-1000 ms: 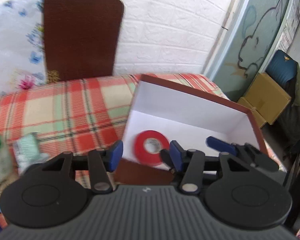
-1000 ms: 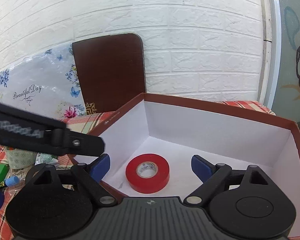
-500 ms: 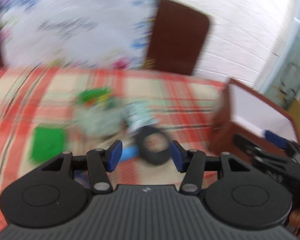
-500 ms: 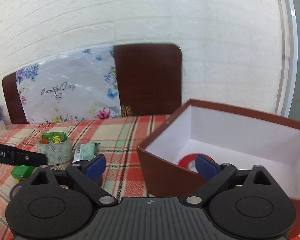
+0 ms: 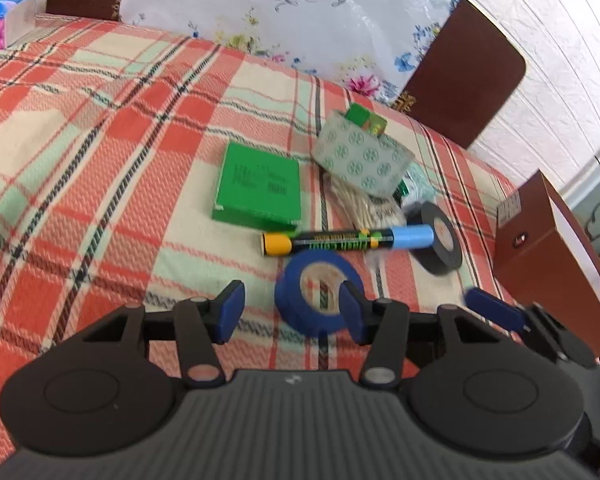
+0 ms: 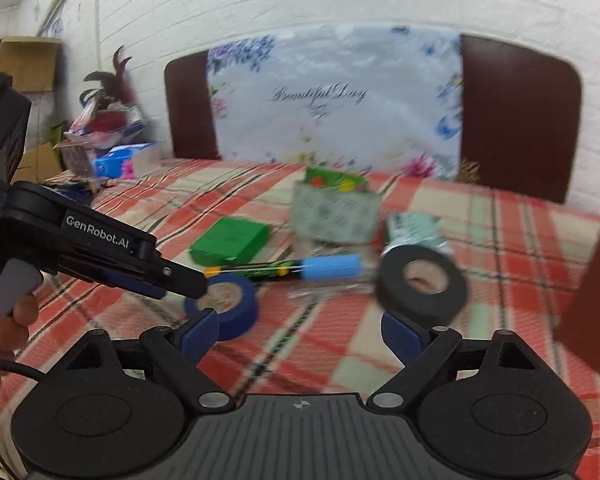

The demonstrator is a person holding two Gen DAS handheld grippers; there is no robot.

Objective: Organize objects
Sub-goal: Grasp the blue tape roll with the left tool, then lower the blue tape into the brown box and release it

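A blue tape roll [image 5: 300, 300] lies on the plaid cloth [image 5: 100, 160]. My left gripper [image 5: 291, 312] hangs just over it, open, with its right finger in front of the roll's hole. Whether it touches the roll I cannot tell. Behind the roll lie a marker [image 5: 340, 240] with a blue cap, a black tape roll [image 5: 440, 240] and a green box [image 5: 260, 188]. My right gripper [image 6: 302, 334] is near the black tape roll [image 6: 420, 284]; its jaws are closing with nothing between them. The left gripper [image 6: 192, 286] shows above the blue tape roll [image 6: 228, 308].
A brown box [image 5: 540, 248] with a white inside stands at the right. A patterned paper cup [image 5: 364, 160] holds green packets, with a white bundle [image 5: 364, 208] and a mint packet [image 6: 412, 224] beside it. A floral bag [image 5: 300, 20] leans on chair backs. A tissue box [image 5: 4, 20] sits far left.
Both grippers swung left, away from the brown box holding the red tape, to the pile of objects on the cloth. The left gripper dropped low over the blue tape roll.
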